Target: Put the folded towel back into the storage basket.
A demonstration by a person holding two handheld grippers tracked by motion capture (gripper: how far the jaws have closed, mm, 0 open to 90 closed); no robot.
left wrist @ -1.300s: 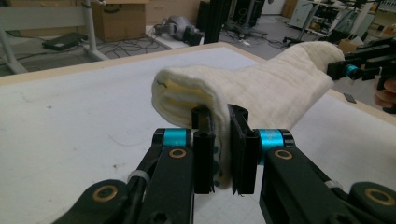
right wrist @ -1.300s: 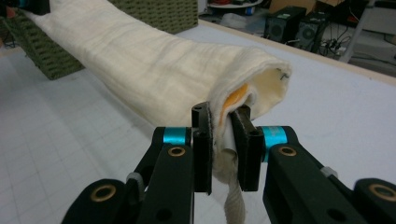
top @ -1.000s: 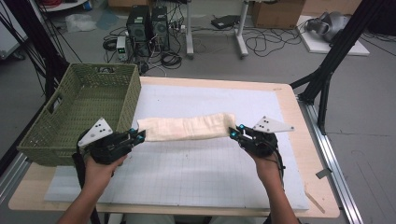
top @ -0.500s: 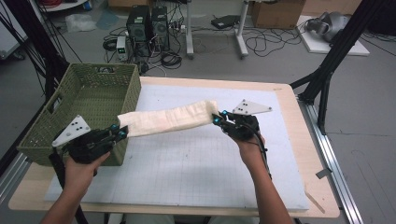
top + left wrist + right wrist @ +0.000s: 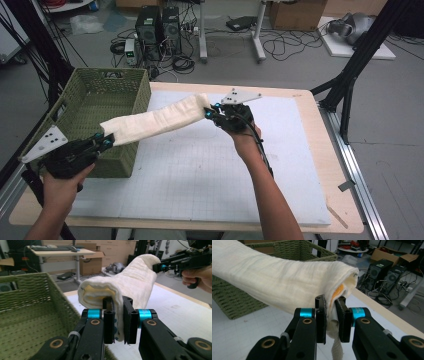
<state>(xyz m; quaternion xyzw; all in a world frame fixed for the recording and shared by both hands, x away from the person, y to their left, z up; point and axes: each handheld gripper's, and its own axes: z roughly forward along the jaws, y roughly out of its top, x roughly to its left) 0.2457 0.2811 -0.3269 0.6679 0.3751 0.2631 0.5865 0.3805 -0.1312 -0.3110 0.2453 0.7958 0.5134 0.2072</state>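
The folded towel (image 5: pixel 155 121) hangs in the air across the middle-left of the high view, stretched between the two grippers, above the mat (image 5: pixel 210 170). The left gripper (image 5: pixel 102 143) is clamped on its lower-left end, beside the basket (image 5: pixel 85 105). The right gripper (image 5: pixel 209 111) is clamped on its upper-right end.

High view above near table edge, facing forward-down; 2 claw views close, facing opposite ways along shared towel (image 5: pixel 155 120).
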